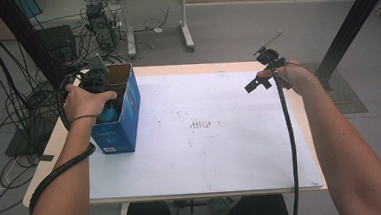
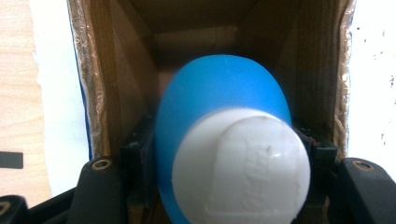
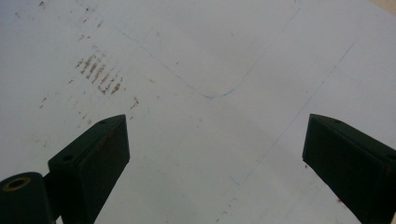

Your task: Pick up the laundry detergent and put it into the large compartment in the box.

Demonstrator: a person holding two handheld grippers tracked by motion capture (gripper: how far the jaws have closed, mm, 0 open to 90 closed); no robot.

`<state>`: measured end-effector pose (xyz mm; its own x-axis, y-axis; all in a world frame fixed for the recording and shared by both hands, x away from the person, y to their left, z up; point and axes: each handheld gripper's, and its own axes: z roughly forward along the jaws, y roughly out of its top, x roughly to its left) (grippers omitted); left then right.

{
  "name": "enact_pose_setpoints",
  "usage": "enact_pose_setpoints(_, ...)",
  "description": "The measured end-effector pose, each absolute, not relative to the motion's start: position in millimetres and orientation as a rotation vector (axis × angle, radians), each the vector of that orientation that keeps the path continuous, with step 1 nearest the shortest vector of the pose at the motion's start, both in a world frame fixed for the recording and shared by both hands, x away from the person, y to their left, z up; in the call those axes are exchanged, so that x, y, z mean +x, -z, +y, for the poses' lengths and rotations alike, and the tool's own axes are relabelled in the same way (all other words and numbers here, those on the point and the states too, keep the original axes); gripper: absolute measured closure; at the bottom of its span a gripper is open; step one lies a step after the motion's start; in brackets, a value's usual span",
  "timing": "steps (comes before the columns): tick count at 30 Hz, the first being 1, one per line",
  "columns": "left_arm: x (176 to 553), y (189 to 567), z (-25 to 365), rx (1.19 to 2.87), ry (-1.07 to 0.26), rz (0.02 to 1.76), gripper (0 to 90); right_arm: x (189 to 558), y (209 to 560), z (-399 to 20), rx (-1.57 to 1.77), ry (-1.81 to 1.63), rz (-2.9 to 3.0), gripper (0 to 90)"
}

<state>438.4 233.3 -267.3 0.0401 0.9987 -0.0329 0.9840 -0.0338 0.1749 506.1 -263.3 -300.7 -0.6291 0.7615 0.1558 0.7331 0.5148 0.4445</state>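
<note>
left gripper [image 2: 219, 154] clenched on bottle [image 2: 224, 121] inside box [image 2: 116, 84] | right gripper [image 3: 215, 140] released, idle | we feared bottle snagging box wall, tipping box

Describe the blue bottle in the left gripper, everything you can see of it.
The bottle has a smooth, matte blue plastic-looking body, rounded at the shoulder, and a wide white cap with a raised flip-lid shape and faint embossed marks. The cap faces the camera; the body points into the open cardboard box, so the bottle sits partly inside it. The left gripper is shut on it, one black jaw pressing on each side of the body. From above, a patch of blue shows under the hand at the box opening. Its base is hidden.
</note>
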Motion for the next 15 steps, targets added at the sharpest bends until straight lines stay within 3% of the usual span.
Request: enact_pose_setpoints(15,438.3,267.6,232.1,2.153,-0.153,2.074,37.7,505.7,299.2,-262.6,1.315,-0.74,2.684,7.0)
